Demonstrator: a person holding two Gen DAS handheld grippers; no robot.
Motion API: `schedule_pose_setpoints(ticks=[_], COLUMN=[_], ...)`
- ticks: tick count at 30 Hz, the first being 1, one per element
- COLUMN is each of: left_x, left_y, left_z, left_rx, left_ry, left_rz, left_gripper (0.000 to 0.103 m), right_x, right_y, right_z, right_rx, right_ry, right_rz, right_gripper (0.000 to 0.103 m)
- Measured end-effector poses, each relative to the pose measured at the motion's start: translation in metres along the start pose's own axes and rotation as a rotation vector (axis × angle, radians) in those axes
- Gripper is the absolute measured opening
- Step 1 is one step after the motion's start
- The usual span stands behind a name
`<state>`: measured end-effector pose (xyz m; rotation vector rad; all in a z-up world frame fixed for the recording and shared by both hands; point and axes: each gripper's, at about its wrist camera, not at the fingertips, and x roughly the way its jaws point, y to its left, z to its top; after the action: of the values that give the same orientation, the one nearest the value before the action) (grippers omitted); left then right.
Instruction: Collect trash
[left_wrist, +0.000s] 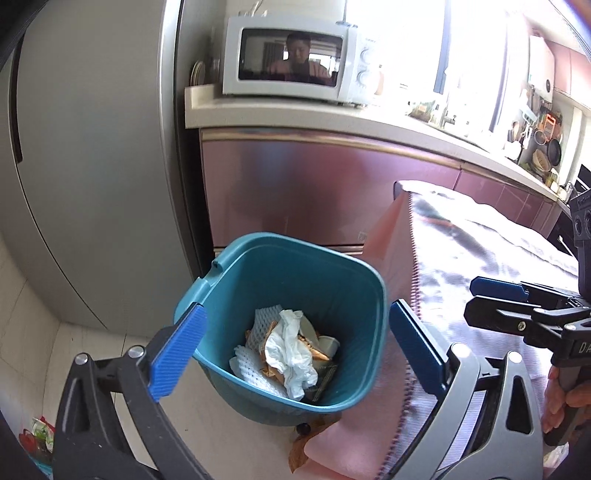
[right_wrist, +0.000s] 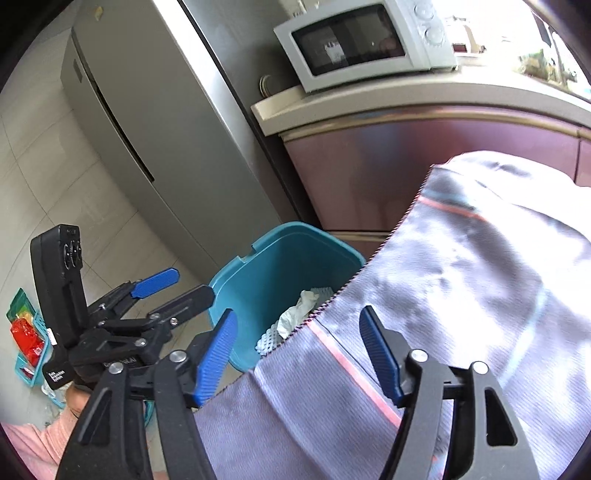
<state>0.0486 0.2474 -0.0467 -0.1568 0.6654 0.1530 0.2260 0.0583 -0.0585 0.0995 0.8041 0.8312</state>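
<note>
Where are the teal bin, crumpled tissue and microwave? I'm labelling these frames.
teal bin (left_wrist: 325, 273): left wrist view, inner back wall.
crumpled tissue (left_wrist: 290, 350): left wrist view, its middle.
microwave (right_wrist: 351, 38): right wrist view, door window.

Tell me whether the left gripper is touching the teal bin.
Apart. The right wrist view shows the left gripper beside the teal bin, floor visible between them, jaws open and empty.

The tiled floor (right_wrist: 48, 184) carries the teal bin (left_wrist: 332, 273); beside it, a cloth (right_wrist: 480, 277) covers the tabletop.
</note>
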Motion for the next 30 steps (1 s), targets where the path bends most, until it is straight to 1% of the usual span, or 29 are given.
schedule_pose_setpoints(ticks=[2,4,5,9,11,16,19,25,30], left_x=[-0.011,-0.023,-0.03,-0.052,-0.061,-0.079,-0.087,-0.095,-0.098], left_y=[-0.008,-0.017,-0.023,-0.043,-0.052,-0.079,-0.094,-0.123,-0.138], left_z=[0.001,0.0,-0.001,-0.005,-0.007,-0.012,-0.015,-0.025,-0.03], left_rx=[0.006,0.023,0.029,0.046,0.044,0.076,0.096,0.13,0.148], left_ry=[-0.028,-0.071,-0.093,-0.17,-0.201,-0.279,-0.313,-0.345,-0.373], left_rz=[-0.007,-0.005,0.0,-0.001,-0.008,-0.008,-0.021,-0.033,-0.049], left_gripper=[0.097,0.097,0.097,0.097,0.097,0.097,0.097,0.097,0.097], right_x=[-0.013,-0.027,-0.035,-0.064,-0.083,-0.122,-0.143,-0.172,-0.19], right_y=[0.001,0.002,0.003,0.006,0.005,-0.004,-0.013,-0.024,-0.025], right_z=[-0.005,-0.011,-0.014,-0.029,-0.038,-0.061,-0.078,-0.102,-0.12], right_rx=[-0.017,-0.033,-0.038,-0.075,-0.089,-0.066,-0.046,0.004,0.004], right_ry=[-0.035,-0.075,-0.099,-0.196,-0.25,-0.375,-0.432,-0.512,-0.582], right_rz=[-0.033,-0.071,-0.086,-0.168,-0.219,-0.363,-0.432,-0.532,-0.606], right_gripper=[0.075,0.084,0.085,0.096,0.096,0.096,0.096,0.096,0.096])
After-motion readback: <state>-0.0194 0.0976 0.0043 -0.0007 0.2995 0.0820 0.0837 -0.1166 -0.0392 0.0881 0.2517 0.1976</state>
